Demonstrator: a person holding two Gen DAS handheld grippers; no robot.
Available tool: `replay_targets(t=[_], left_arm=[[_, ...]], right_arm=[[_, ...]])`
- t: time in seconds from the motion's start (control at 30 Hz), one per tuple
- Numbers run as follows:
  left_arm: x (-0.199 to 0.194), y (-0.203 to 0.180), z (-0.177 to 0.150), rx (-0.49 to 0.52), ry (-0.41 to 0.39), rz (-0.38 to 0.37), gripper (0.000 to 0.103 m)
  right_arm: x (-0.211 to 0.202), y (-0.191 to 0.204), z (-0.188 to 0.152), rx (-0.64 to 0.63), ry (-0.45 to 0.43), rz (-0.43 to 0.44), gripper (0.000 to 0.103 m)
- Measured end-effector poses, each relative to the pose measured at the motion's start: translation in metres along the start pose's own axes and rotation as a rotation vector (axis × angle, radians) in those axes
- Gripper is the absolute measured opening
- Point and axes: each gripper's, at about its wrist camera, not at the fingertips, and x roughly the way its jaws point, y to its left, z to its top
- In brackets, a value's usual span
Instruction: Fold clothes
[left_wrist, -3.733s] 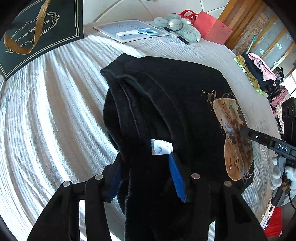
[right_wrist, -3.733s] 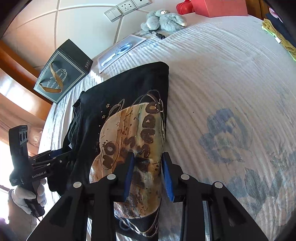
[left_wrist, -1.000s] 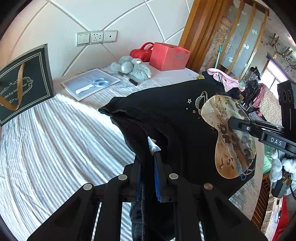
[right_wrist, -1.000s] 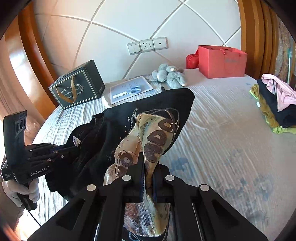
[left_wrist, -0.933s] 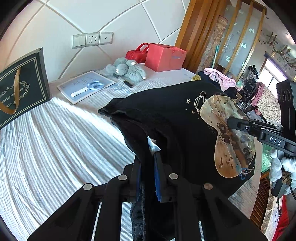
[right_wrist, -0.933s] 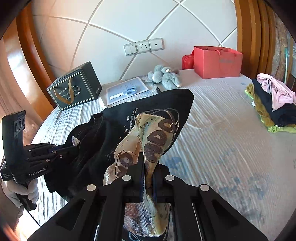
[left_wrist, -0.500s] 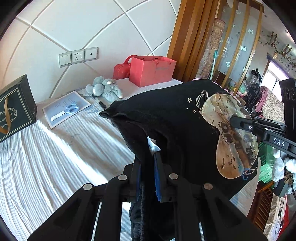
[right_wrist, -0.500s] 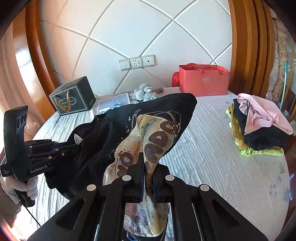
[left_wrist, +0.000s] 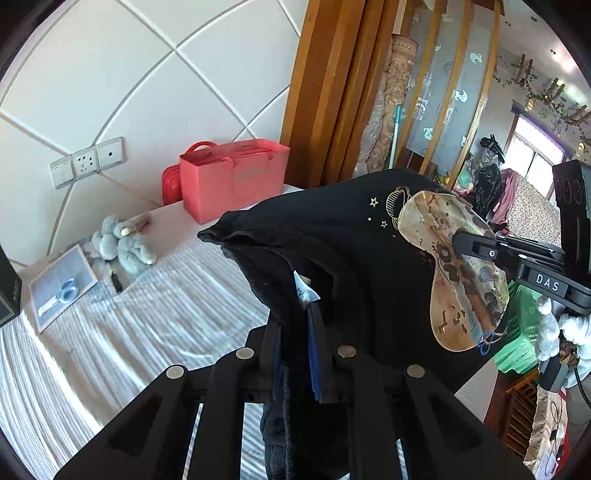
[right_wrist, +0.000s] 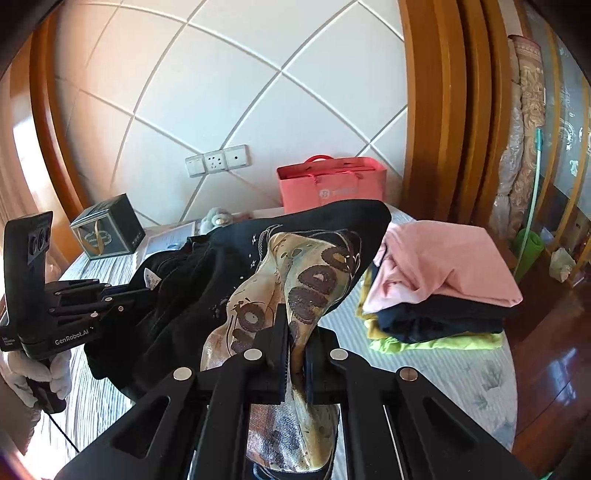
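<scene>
Both sets of fingers are clamped tight on the black T-shirt (left_wrist: 351, 258), folded up and carried off the bed (left_wrist: 155, 314) between my two hands. My left gripper (left_wrist: 295, 332) pinches the thick dark edge by the white neck tag (left_wrist: 304, 291), several layers of fabric bunched btwn the pads. My right gripper (right_wrist: 295, 347) has its fingers nearly touching, w/ only the thin gold-brown planet print (right_wrist: 295, 288) nipped btwn them. In the left wrist view the right gripper (left_wrist: 465, 240) comes in from the right side, biting the print edge; in the right wrist view the left gripper (right_wrist: 122, 295) sits off to the left, held by a white-gloved hand (right_wrist: 44, 373).

So the shirt spans side to side btwn the two grips, long axis running hand to hand, free end sticking forward away from me.

What matters next, I reckon: the stack of folded clothes (right_wrist: 436, 291) — pink top on it, dark and yellow-green under — lies ahead and to the right, at the bed's far right edge near the wooden floor (right_wrist: 546, 332). My right hand is the nearer one. If that's where this goes, the bundle swings rightward and forward, right side leading, left following so the fold doesn't sag open.

Red gift bag (right_wrist: 332, 184) and grey plush toy (left_wrist: 122, 243) sit back by the wall, well apart from that path.
</scene>
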Motion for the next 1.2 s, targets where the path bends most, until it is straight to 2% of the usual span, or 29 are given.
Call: replay_targets(t=[0.07,0.27,0.47,0.63,0.8,0.83,0.93,1.03,1.1,1.13,1.17,1.2], left_arm=[[0.014,-0.022,0.023,0.017,-0.018,0.003,0.011],[0.078,-0.076,0.091,-0.019,-0.065,0.025,0.011],[0.154,-0.104,0.139,-0.075,-0.04,0.045,0.011],[0.228,-0.112,0.151,-0.101,0.043,0.067,0.011],[0.298,-0.094,0.128,-0.133,0.155,0.116,0.012],[0.307,-0.091,0.121,-0.14,0.169,0.117,0.016],[0.318,-0.089,0.107,-0.146,0.168,0.129,0.018],[0.315,-0.092,0.103,-0.129,0.152,0.136,0.021],[0.309,-0.095,0.104,-0.126,0.142,0.158,0.027],[0.305,-0.096,0.104,-0.126,0.135,0.174,0.036],[0.298,-0.098,0.103,-0.127,0.128,0.199,0.039],[0.291,-0.1,0.102,-0.124,0.121,0.219,0.044]], right_arm=[[-0.003,-0.03,0.016,-0.004,-0.016,0.002,0.006],[0.001,-0.126,0.069,-0.054,-0.027,0.037,0.006],[0.036,-0.213,0.108,-0.091,0.02,0.063,0.006],[0.088,-0.278,0.106,-0.029,0.085,0.114,0.006],[0.162,-0.324,0.074,0.055,0.192,0.182,0.006],[0.177,-0.329,0.065,0.076,0.21,0.19,0.007],[0.198,-0.343,0.041,0.166,0.224,0.229,0.018],[0.192,-0.349,0.031,0.213,0.187,0.261,0.021],[0.183,-0.345,0.033,0.206,0.185,0.24,0.026],[0.178,-0.343,0.033,0.201,0.184,0.228,0.035],[0.172,-0.34,0.034,0.19,0.178,0.199,0.042],[0.165,-0.338,0.034,0.178,0.171,0.166,0.059]])
